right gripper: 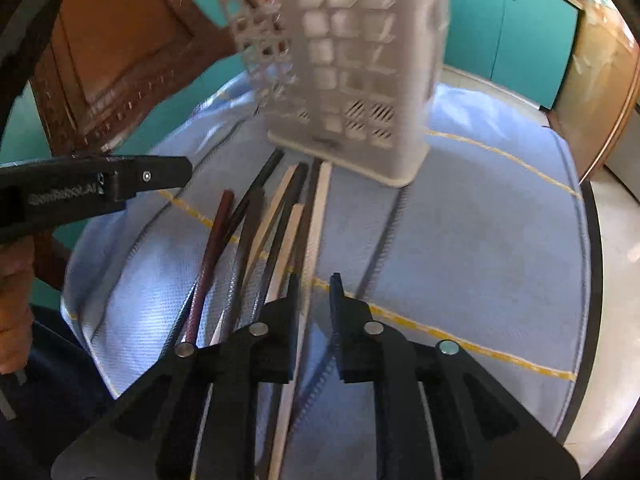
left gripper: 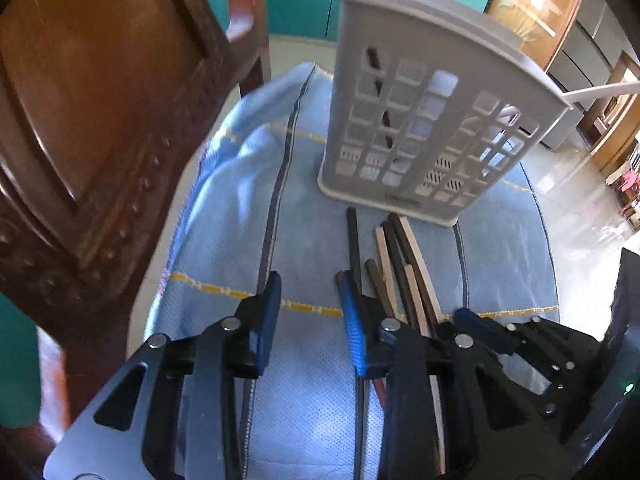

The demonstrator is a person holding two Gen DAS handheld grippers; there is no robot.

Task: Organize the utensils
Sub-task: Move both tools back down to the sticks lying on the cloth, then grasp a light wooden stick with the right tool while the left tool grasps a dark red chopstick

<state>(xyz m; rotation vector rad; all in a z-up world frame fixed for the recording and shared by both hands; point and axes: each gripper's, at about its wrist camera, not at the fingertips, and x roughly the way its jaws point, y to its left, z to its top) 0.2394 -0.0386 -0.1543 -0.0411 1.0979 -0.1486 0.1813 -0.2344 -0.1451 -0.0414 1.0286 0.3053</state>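
Note:
Several dark and pale chopsticks (left gripper: 396, 264) lie side by side on a blue cloth, in front of a white perforated utensil holder (left gripper: 420, 120). One dark stick (left gripper: 376, 80) stands inside the holder. My left gripper (left gripper: 310, 304), with blue pads, hovers open just left of the pile, and only cloth shows between its fingers. In the right wrist view the same chopsticks (right gripper: 272, 220) run toward the holder (right gripper: 352, 60). My right gripper (right gripper: 315, 292) sits low over them, its jaws a little apart. One pale stick (right gripper: 316, 220) passes through the gap beside the left finger, with no pad pressing on it.
The blue cloth (left gripper: 240, 220) with yellow stripes covers a round table. A carved wooden chair (left gripper: 100, 120) stands close on the left. Teal cabinets (right gripper: 520, 32) line the back. A person's hand (right gripper: 12, 280) holds the left gripper's body (right gripper: 120, 184) at the left edge.

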